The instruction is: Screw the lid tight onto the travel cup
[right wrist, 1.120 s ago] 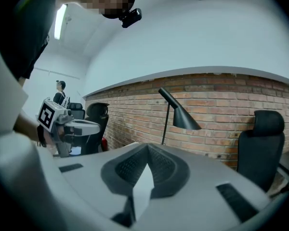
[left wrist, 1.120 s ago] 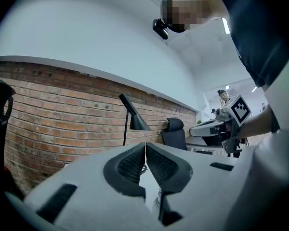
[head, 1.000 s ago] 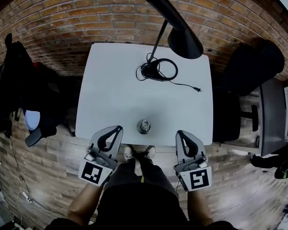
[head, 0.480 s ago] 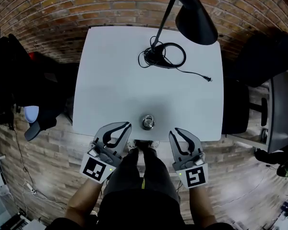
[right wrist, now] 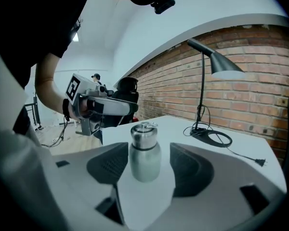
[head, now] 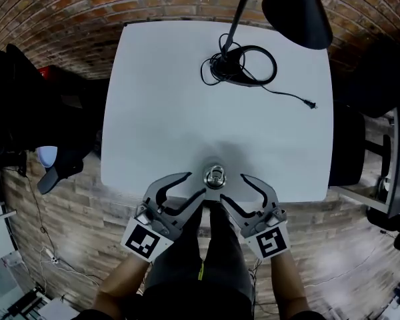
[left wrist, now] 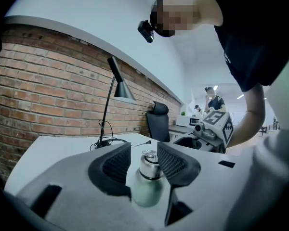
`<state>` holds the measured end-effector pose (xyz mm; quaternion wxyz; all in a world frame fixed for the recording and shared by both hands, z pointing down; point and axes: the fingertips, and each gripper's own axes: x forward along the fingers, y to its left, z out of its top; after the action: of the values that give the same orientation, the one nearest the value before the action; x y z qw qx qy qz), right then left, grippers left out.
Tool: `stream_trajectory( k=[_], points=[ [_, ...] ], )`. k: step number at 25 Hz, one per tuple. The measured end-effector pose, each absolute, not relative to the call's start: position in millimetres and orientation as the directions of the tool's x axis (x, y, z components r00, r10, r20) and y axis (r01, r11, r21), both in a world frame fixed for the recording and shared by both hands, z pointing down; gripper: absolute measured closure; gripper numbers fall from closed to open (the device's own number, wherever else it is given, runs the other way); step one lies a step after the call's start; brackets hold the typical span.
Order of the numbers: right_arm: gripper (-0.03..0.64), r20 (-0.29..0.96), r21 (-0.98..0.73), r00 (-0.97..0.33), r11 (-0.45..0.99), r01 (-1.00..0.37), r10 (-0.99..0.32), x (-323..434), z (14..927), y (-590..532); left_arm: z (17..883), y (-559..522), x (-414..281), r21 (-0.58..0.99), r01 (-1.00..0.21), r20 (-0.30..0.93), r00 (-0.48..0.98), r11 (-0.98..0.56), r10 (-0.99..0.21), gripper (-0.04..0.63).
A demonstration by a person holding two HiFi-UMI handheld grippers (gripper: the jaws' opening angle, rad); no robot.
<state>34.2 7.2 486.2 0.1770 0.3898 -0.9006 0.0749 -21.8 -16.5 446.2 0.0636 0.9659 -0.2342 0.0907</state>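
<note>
The travel cup (head: 215, 177), pale metal with a steel lid (left wrist: 149, 159) that carries a small ring, stands upright near the front edge of the white table (head: 160, 112). My left gripper (head: 195, 185) comes at it from the lower left and my right gripper (head: 233, 188) from the lower right. Both pairs of jaws have just been opening. In the left gripper view the cup (left wrist: 146, 183) shows between the pads with gaps on both sides. In the right gripper view the cup (right wrist: 144, 157) stands between wide jaws, untouched. Neither gripper holds anything.
A black desk lamp (head: 297, 5) stands at the table's far side, its base inside a coiled cable (head: 243, 65) with a loose plug (head: 311, 105). A dark office chair (head: 350, 145) is at the right, and bags (head: 27, 125) lie at the left. A brick wall stands behind.
Both grippers have come down and forward from beside the person's legs to either side of the cup. Their jaws have gone from shut to open.
</note>
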Motion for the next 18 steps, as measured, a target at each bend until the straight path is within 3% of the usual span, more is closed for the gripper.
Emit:
stream_trajectory(
  k=[18],
  points=[
    [0.267, 0.332, -0.057, -0.698, 0.725, -0.687, -0.635, 9, 529, -14, 467, -14, 14, 0.097, -0.391, 0.155, 0.914, -0.915, -0.374, 0.347]
  ],
)
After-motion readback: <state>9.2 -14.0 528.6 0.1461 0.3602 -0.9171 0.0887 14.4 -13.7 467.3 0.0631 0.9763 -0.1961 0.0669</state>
